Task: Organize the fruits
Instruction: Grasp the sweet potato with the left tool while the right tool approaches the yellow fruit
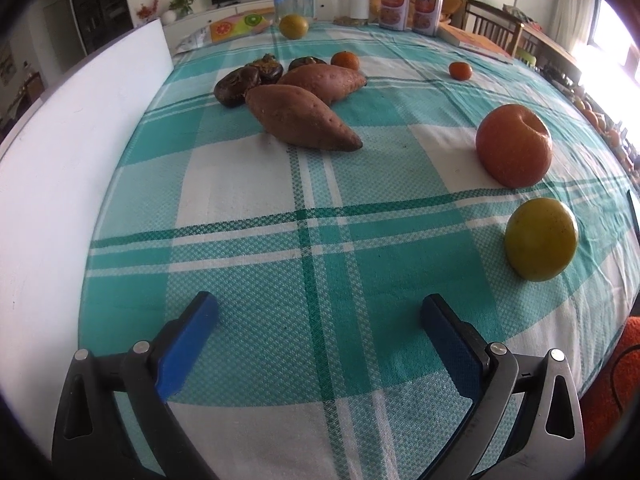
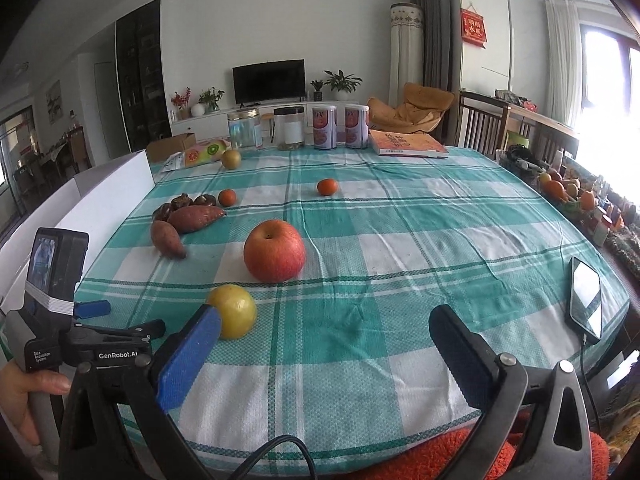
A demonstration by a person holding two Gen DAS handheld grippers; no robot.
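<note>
On the green checked tablecloth lie a red apple [image 1: 514, 145] [image 2: 274, 250], a yellow fruit [image 1: 541, 239] [image 2: 234, 310] in front of it, two sweet potatoes [image 1: 303, 120] [image 2: 168, 239], dark mushrooms [image 1: 240, 85] [image 2: 182, 203], two small tangerines [image 1: 460, 70] [image 2: 327, 187] and a far yellow-green pear [image 1: 293, 26] [image 2: 231, 159]. My left gripper [image 1: 319, 312] is open and empty, low over the cloth, left of the yellow fruit; it also shows in the right wrist view [image 2: 92, 308]. My right gripper [image 2: 325, 322] is open and empty above the near edge.
A white board [image 1: 60, 168] stands along the table's left edge. Jars [image 2: 289, 127], two cans [image 2: 340, 126] and a book [image 2: 406, 144] line the far edge. A phone [image 2: 586, 298] with a cable lies at the near right. Chairs stand beyond the right side.
</note>
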